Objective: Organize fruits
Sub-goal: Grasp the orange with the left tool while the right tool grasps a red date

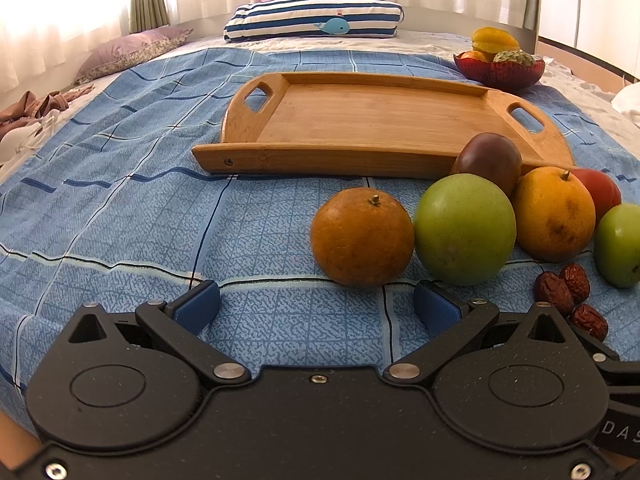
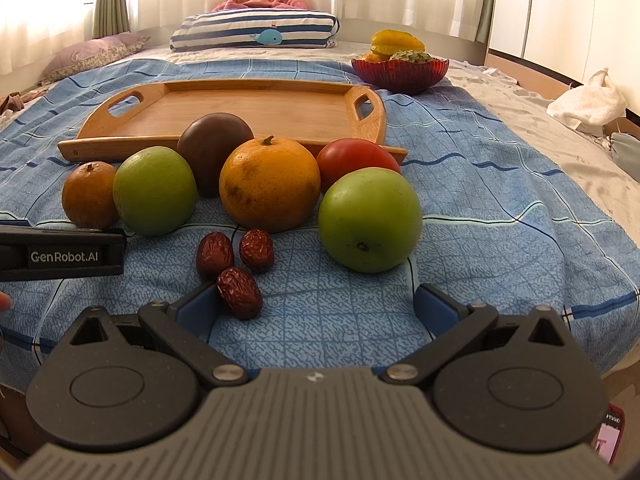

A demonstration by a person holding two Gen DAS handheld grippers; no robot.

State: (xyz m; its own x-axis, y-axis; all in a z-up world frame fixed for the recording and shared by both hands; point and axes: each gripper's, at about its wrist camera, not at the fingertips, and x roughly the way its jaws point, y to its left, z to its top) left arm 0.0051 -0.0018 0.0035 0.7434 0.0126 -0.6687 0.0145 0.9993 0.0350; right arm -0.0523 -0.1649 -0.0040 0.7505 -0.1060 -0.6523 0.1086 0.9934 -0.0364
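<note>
Fruits lie on the blue bedspread in front of an empty wooden tray (image 1: 360,120) (image 2: 240,112): a small brownish orange (image 1: 362,236) (image 2: 89,194), a green apple (image 1: 464,228) (image 2: 154,190), a dark purple fruit (image 1: 488,158) (image 2: 214,140), a big orange (image 1: 554,212) (image 2: 270,184), a red tomato (image 1: 600,188) (image 2: 356,156), a second green apple (image 1: 620,244) (image 2: 370,220) and three red dates (image 1: 568,292) (image 2: 236,264). My left gripper (image 1: 316,308) is open, just short of the small orange. My right gripper (image 2: 316,308) is open, with one date by its left finger.
A red bowl (image 1: 500,70) (image 2: 400,72) with starfruit and other fruit stands behind the tray on the right. A striped whale pillow (image 1: 316,20), a purple pillow (image 1: 132,50) and clothes lie at the far end. The left gripper's body (image 2: 60,254) shows at the right view's left edge.
</note>
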